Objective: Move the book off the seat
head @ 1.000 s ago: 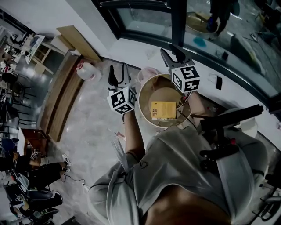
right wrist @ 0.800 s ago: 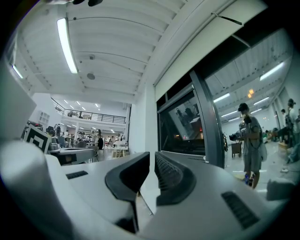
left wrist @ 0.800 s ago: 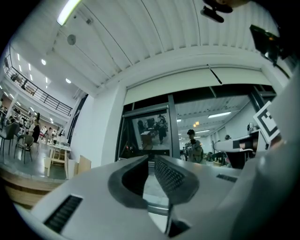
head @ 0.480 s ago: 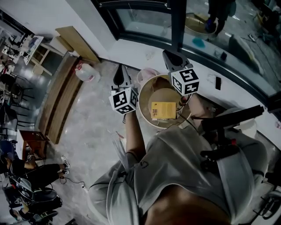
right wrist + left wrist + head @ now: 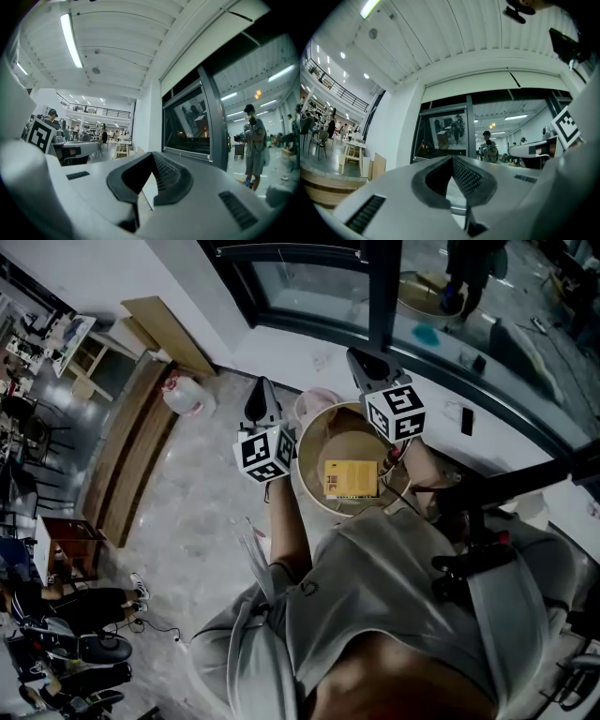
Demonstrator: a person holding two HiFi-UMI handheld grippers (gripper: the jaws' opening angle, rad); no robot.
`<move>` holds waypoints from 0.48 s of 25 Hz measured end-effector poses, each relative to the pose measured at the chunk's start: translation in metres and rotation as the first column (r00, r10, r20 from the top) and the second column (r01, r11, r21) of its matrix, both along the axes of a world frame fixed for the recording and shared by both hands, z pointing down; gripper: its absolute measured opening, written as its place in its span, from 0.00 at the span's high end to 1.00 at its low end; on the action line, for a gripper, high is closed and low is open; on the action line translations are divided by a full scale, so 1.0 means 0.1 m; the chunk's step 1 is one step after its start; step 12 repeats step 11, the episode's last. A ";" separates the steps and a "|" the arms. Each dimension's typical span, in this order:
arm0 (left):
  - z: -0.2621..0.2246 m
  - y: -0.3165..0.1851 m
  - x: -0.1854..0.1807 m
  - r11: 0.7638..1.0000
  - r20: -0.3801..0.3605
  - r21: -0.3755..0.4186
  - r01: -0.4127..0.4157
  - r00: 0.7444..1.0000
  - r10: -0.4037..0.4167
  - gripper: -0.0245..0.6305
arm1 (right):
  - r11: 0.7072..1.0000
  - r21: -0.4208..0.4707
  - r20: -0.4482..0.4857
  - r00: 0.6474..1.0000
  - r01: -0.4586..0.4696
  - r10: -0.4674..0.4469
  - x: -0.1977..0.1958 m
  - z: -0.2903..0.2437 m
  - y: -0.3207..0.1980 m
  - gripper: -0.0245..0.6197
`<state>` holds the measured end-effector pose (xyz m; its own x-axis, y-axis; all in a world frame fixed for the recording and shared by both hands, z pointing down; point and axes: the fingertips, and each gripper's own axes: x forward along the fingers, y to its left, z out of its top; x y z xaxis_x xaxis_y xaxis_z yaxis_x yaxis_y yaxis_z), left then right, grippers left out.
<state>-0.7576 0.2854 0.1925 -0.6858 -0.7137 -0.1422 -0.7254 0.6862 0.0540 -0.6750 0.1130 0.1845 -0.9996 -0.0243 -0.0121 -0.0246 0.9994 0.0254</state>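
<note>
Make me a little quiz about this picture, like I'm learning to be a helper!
1. True or false: the yellow book lies on the round seat.
2. Pick one. The left claw is: A) wide open, B) shut with nothing in it, C) shut on the book.
3. Fill the gap: the right claw is shut and holds ____.

Key: 1 true; 2 B; 3 nothing.
</note>
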 end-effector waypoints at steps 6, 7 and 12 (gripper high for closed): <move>-0.01 0.00 0.05 1.000 -0.007 0.009 -0.016 1.000 0.016 0.95 | 1.000 0.015 0.023 1.000 0.018 -0.018 -0.02 -0.07 0.04 0.94; 0.00 0.00 0.05 1.000 -0.012 0.011 -0.013 1.000 0.013 0.95 | 1.000 0.017 0.023 0.999 0.023 -0.023 -0.02 -0.07 0.04 0.94; 0.03 -0.02 0.07 1.000 -0.023 0.017 -0.001 1.000 0.001 0.95 | 0.999 0.025 0.016 0.999 0.039 -0.039 0.00 -0.05 0.01 0.94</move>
